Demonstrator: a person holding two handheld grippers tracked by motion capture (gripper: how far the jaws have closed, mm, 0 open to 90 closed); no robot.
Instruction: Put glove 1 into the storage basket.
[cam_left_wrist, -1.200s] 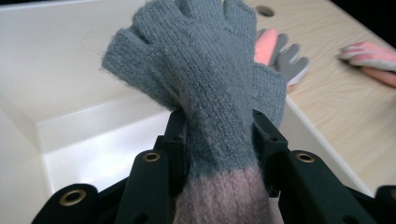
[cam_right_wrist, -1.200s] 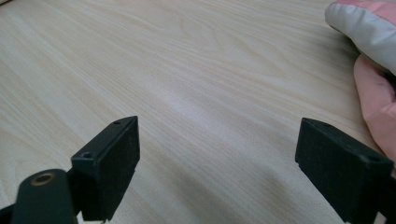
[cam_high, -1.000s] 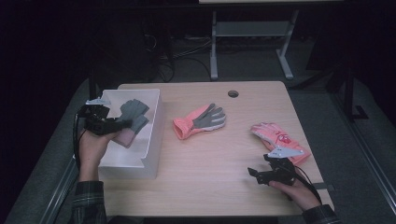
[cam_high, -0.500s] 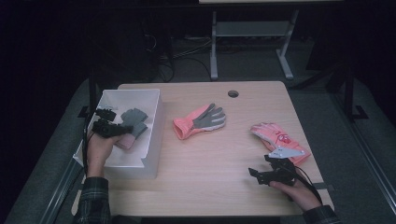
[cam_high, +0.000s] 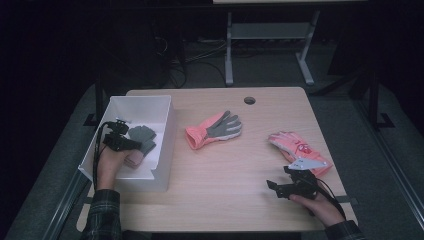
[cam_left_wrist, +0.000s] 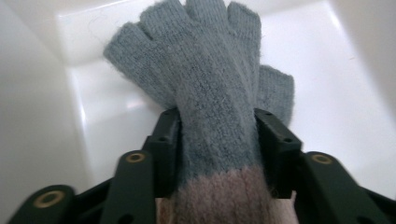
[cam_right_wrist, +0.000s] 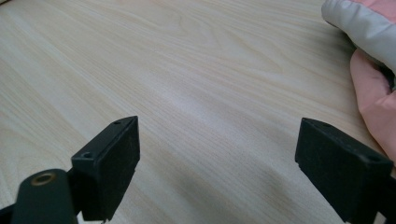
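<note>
A grey knit fingerless glove (cam_high: 143, 136) with a pinkish cuff lies in the white box (cam_high: 166, 150). My left gripper (cam_high: 133, 145) reaches into the box. In the left gripper view the glove (cam_left_wrist: 210, 84) runs between the two jaws of my left gripper (cam_left_wrist: 217, 137), and both pads still touch its sides. The jaws have just been opening around it. My right gripper (cam_high: 274, 188) rests low over the table near the front right, open with bare wood between its jaws (cam_right_wrist: 217, 154).
A pink glove with a grey palm (cam_high: 216, 128) lies mid-table. Another pink glove (cam_high: 296, 148) lies just beyond my right gripper and shows at the right edge (cam_right_wrist: 373, 93) of the right gripper view. A round cable hole (cam_high: 249, 100) sits near the far edge.
My left hand has come down into the box with the grey glove, which now rests on the box floor. The right hand has stayed still.
</note>
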